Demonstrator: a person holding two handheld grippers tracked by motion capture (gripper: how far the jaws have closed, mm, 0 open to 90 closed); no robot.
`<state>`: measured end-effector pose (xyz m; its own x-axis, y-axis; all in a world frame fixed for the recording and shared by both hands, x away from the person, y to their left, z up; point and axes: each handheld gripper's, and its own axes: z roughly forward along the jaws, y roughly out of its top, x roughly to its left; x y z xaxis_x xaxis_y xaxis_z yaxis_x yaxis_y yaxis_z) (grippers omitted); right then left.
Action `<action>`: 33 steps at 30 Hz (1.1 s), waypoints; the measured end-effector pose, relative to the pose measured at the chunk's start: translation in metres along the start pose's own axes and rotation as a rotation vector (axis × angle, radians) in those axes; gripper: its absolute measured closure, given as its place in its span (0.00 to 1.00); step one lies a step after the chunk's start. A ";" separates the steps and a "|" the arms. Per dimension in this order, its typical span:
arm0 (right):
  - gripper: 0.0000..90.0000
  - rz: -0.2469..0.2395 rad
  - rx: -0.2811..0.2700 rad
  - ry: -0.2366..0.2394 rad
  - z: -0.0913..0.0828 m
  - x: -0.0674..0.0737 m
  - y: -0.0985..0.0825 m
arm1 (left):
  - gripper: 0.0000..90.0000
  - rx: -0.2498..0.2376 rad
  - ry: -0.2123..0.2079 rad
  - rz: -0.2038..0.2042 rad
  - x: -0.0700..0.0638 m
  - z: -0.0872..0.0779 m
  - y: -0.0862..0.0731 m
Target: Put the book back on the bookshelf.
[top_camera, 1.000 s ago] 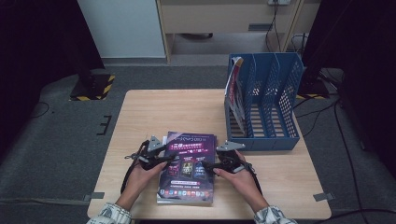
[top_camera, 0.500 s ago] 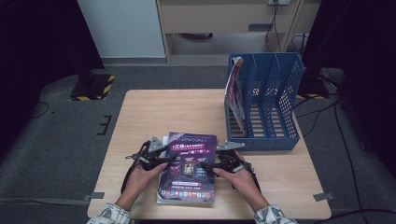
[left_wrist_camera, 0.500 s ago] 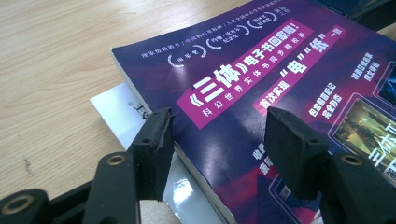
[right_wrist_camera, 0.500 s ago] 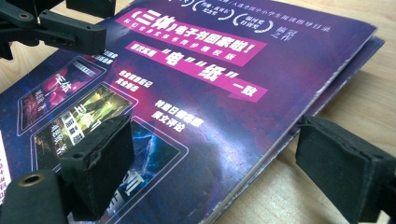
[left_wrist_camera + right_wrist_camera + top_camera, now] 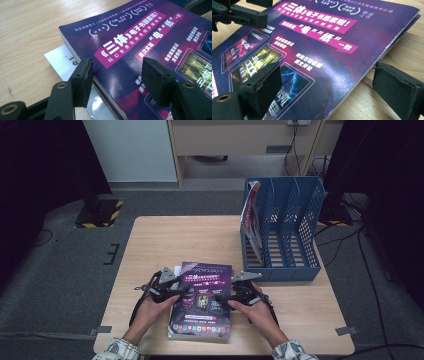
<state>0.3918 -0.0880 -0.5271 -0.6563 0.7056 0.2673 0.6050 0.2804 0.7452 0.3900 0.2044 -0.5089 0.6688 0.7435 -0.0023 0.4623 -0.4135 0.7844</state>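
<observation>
2 hand-held grippers flank your magazine [image 5: 201, 300] on the desk [image 5: 170, 240]: left hand-held gripper [image 5: 116, 72] at 9 o'clock, right hand-held gripper [image 5: 325, 87] at 3. Both are spread, straddling an edge without pinching; the right's jaws have just been opening. Its long axis runs 12 to 6. Glossy cover, flat, floppy.

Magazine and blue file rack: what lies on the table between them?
Nothing but bare wood. In the high view the stretch of table between the magazine and the blue file rack holds nothing.
</observation>
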 end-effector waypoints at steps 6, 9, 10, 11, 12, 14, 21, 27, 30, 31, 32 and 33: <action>0.18 0.002 -0.015 -0.009 -0.007 0.001 0.004 | 0.47 -0.002 0.004 0.003 0.000 0.000 0.000; 0.18 0.024 -0.046 0.017 -0.012 0.000 0.007 | 0.47 -0.002 0.004 0.004 0.000 0.000 -0.001; 0.18 0.035 -0.052 0.026 -0.013 0.000 0.008 | 0.47 -0.002 0.003 0.004 0.000 0.000 -0.001; 0.18 0.035 -0.055 0.034 -0.014 0.000 0.009 | 0.47 -0.002 0.003 0.002 0.000 0.000 -0.001; 0.18 0.042 -0.064 0.042 -0.015 0.000 0.010 | 0.47 -0.003 0.003 0.000 0.000 0.000 -0.001; 0.19 0.060 -0.083 0.062 -0.017 0.000 0.013 | 0.47 -0.003 0.006 -0.004 0.001 0.000 -0.001; 0.23 0.073 -0.124 0.080 -0.019 -0.003 0.022 | 0.47 -0.006 0.012 -0.008 0.001 0.000 -0.002; 0.25 0.036 -0.090 0.025 -0.016 0.000 0.019 | 0.47 -0.004 0.015 -0.012 0.000 0.000 -0.001; 0.33 0.008 -0.066 0.024 -0.011 -0.001 0.014 | 0.47 -0.009 0.013 0.002 -0.002 0.001 -0.001; 0.29 0.008 -0.069 0.037 -0.010 0.002 0.014 | 0.47 -0.008 0.014 0.006 -0.003 0.001 0.000; 0.27 -0.018 -0.065 0.027 -0.008 0.004 0.014 | 0.47 -0.006 0.015 0.009 -0.003 0.001 0.000; 0.26 -0.038 -0.061 0.001 -0.007 0.007 0.015 | 0.47 -0.006 0.015 0.010 -0.003 0.001 0.000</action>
<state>0.3928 -0.0829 -0.5101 -0.6792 0.6941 0.2386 0.5508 0.2671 0.7907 0.3889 0.2014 -0.5096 0.6642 0.7474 0.0147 0.4525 -0.4177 0.7879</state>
